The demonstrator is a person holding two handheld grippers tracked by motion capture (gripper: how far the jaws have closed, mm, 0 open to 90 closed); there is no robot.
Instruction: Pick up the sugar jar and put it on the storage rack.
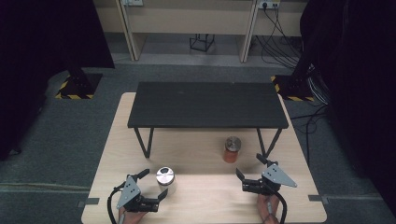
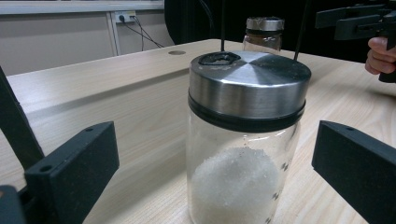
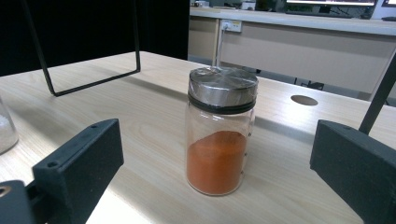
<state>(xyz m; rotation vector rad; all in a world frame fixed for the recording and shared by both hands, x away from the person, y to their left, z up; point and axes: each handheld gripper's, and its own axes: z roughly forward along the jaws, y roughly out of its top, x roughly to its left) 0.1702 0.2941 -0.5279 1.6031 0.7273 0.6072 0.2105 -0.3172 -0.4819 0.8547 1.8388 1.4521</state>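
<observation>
From the high view, the left gripper point(image 1: 152, 183) sits at the near left of the pale table point(image 1: 201, 205), its jaws spread wide on either side of the white jar point(image 1: 165, 181), which stands upright just in front of it; neither jaw touches the glass. The right gripper point(image 1: 249, 166) is at the near right, jaws equally wide and holding nothing, aimed toward the orange jar point(image 1: 232, 149), which stands upright a little beyond it, close to a leg of the black shelf point(image 1: 208, 105) that spans the far half of the table.

In the left gripper view, the white jar point(image 2: 245, 140) stands close between the two black jaws with clear gaps on both sides. Its steel lid is on, and white grains fill the lower part. The orange jar point(image 2: 264, 32) stands farther back, and a hand point(image 2: 380, 56) holding the right gripper shows at the upper right.

In the right gripper view, the orange jar point(image 3: 220, 130) stands ahead of the wide-apart jaws, not between the pads, lid on, roughly a third full of orange powder. The white jar's edge point(image 3: 7, 126) shows at the far left.
</observation>
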